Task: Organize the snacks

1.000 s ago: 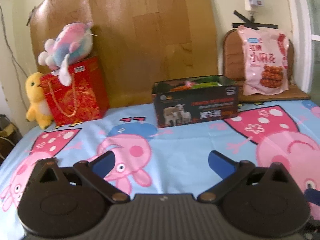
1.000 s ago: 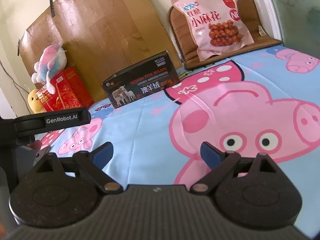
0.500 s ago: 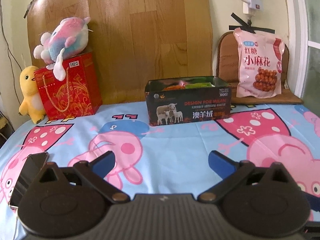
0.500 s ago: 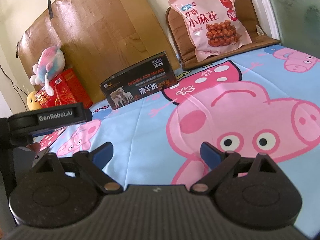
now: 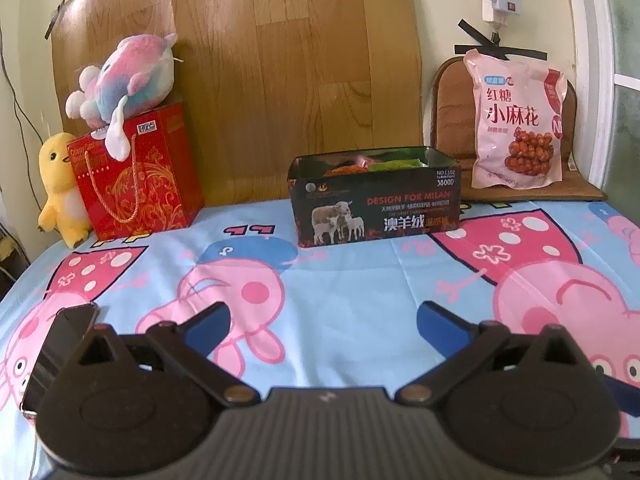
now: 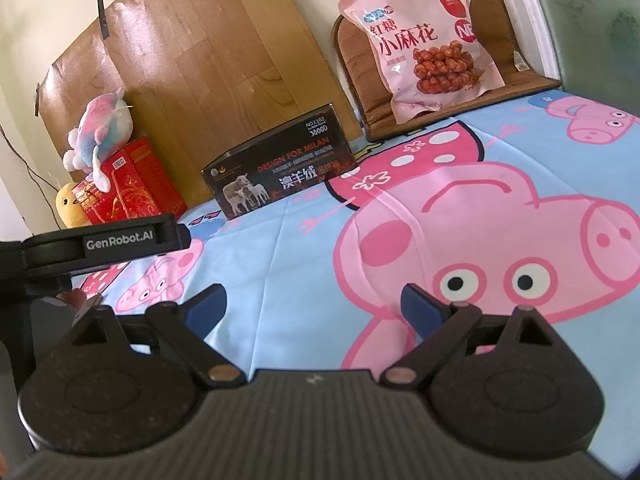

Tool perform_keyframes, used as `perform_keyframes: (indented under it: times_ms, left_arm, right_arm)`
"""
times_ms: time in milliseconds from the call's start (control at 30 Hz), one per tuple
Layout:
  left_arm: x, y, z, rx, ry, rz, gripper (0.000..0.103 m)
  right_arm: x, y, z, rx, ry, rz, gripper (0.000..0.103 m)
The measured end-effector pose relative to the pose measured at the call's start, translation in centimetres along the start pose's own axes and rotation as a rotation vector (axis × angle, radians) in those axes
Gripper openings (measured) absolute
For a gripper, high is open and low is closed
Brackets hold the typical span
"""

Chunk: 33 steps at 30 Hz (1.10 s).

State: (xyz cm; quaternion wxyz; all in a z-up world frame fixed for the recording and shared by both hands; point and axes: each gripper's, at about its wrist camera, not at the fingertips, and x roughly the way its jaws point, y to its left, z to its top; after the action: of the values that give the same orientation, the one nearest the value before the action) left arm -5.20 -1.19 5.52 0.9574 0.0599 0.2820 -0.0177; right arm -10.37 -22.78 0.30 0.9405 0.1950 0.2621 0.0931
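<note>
A black box (image 5: 376, 204) printed with sheep stands at the back of the cartoon-pig cloth, with orange and green snack packs showing inside. It also shows in the right wrist view (image 6: 280, 172). A large pink snack bag (image 5: 518, 120) leans upright on a brown cushion at the back right, also in the right wrist view (image 6: 424, 40). My left gripper (image 5: 322, 326) is open and empty, well short of the box. My right gripper (image 6: 314, 308) is open and empty over the cloth.
A red gift bag (image 5: 136, 172) with a pink-blue plush (image 5: 124, 76) on top and a yellow plush chick (image 5: 60, 188) stand at the back left. A phone (image 5: 60, 348) lies on the cloth at the left. The left gripper's body (image 6: 100, 240) shows left in the right view.
The left gripper has pulled back and levelled, so the box looks farther away and the phone has come into view. The right gripper has barely moved. Both stay open.
</note>
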Motion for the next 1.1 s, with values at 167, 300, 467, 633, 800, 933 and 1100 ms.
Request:
perform_keyframes:
  times_ms: [167, 300, 467, 633, 800, 933, 1100]
  left_arm:
    - [0.0, -0.2, 0.0, 0.002, 0.002, -0.008, 0.103]
    - [0.1, -0.4, 0.0, 0.008, 0.007, -0.008, 0.103]
    - [0.5, -0.6, 0.1, 0.011, 0.026, -0.005, 0.103]
    - [0.7, -0.9, 0.0, 0.019, 0.034, -0.005, 0.103]
    - [0.8, -1.0, 0.0, 0.025, 0.043, -0.001, 0.103]
    - [1.0, -1.1, -0.1, 0.026, 0.048, 0.000, 0.103]
    - [1.2, -1.1, -0.1, 0.029, 0.057, -0.001, 0.103]
  right_arm:
    - [0.0, 0.0, 0.1, -0.001, -0.003, 0.000, 0.096]
    - [-0.1, 0.0, 0.1, 0.000, -0.004, -0.001, 0.096]
    - [-0.1, -0.1, 0.1, 0.001, -0.007, -0.001, 0.096]
    - [-0.2, -0.3, 0.2, 0.004, -0.009, -0.003, 0.096]
    - [-0.2, -0.4, 0.2, 0.006, -0.008, -0.001, 0.096]
    - [-0.2, -0.3, 0.2, 0.007, -0.008, -0.002, 0.096]
    - [-0.2, -0.4, 0.1, 0.010, -0.004, -0.002, 0.096]
